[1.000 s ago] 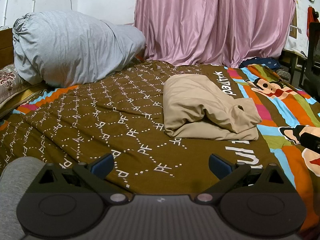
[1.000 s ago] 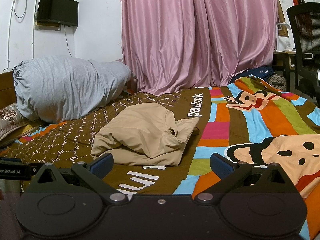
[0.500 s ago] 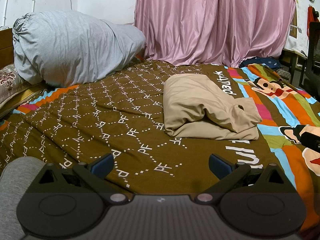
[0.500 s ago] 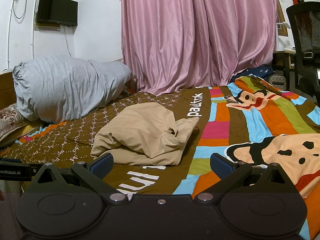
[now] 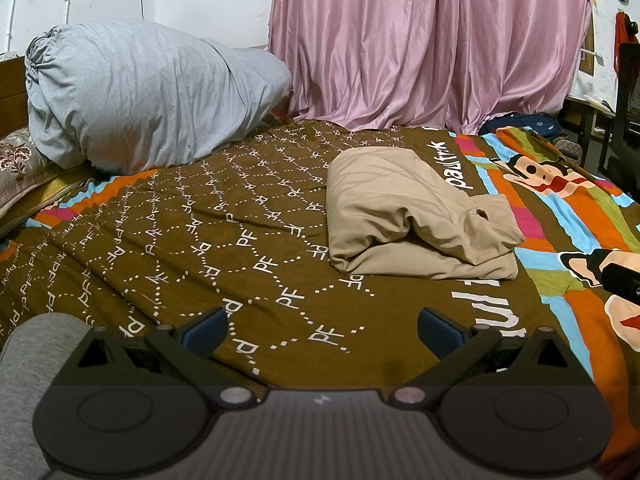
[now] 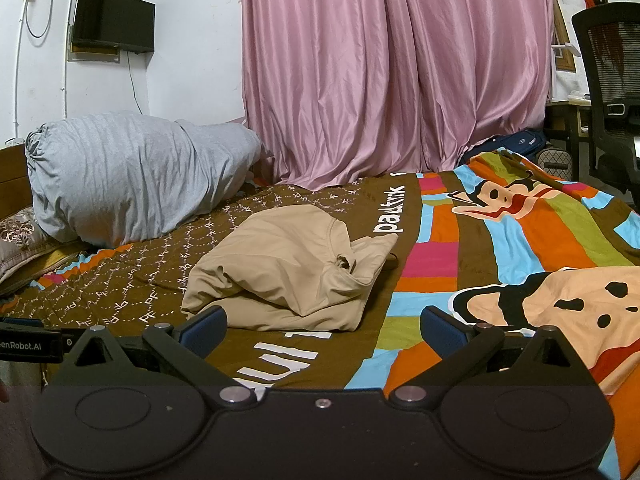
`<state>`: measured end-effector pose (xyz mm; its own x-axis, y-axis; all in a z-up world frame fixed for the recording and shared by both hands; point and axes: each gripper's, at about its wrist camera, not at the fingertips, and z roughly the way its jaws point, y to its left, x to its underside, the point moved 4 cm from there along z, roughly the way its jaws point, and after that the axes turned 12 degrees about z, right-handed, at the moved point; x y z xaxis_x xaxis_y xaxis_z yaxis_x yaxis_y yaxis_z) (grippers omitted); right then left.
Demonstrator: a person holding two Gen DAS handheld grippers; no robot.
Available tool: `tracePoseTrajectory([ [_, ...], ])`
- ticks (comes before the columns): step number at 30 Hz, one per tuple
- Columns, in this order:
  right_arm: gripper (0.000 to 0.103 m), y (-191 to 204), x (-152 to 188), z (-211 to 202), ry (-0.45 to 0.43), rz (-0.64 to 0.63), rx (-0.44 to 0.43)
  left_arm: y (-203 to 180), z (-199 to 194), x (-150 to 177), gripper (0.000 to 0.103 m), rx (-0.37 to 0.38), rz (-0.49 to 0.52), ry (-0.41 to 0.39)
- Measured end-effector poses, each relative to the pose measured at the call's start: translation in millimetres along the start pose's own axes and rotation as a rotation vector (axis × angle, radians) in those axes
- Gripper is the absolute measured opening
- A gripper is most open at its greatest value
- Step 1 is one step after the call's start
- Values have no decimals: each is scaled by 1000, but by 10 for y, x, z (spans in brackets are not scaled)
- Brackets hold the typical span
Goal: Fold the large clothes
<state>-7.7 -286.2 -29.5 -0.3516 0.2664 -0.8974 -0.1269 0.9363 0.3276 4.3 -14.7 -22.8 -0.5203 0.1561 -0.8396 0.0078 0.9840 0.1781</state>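
Beige garment point(image 5: 416, 212): folded into a thick bundle, lying on the brown patterned part of the bedspread point(image 5: 200, 248), its right edge close to the coloured stripes; in the right wrist view point(image 6: 292, 272) it sits left of centre, just beyond the finger on that side.
Left gripper point(image 5: 322, 330): fingers spread wide, nothing between the blue pads point(image 5: 206, 326); it hangs low over the bedspread, apart from the garment, which lies ahead and to the right.
Right gripper point(image 6: 322, 328): also spread wide and empty, blue pads point(image 6: 440, 326) over the bedspread; the garment's near edge lies just ahead of its left finger, contact not evident.
Grey bundle point(image 5: 148, 92): a large stuffed duvet or pillow at the far left of the bed, well apart from the garment.
Pink curtain point(image 6: 396, 72): hangs behind the bed, reaching down to its far edge.
Black chair point(image 6: 612, 92): stands at the right beyond the bed.
Wall screen point(image 6: 112, 20): a dark television mounted high on the white wall, left.
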Motion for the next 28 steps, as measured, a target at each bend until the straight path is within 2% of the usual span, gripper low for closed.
tracePoseTrajectory([
  [8,102,-3,-5,-1,0,1,0,-1,3,-10,103,1,0,2],
  [12,102,-3,-5,0,0,1,0,8,11,24,103,40,18,42],
  [19,102,-4,-7,-1,1,2,0,58,-57,65,103,7,24,20],
  [28,102,-6,-9,-1,1,4,0,107,-82,51,103,-3,23,39],
])
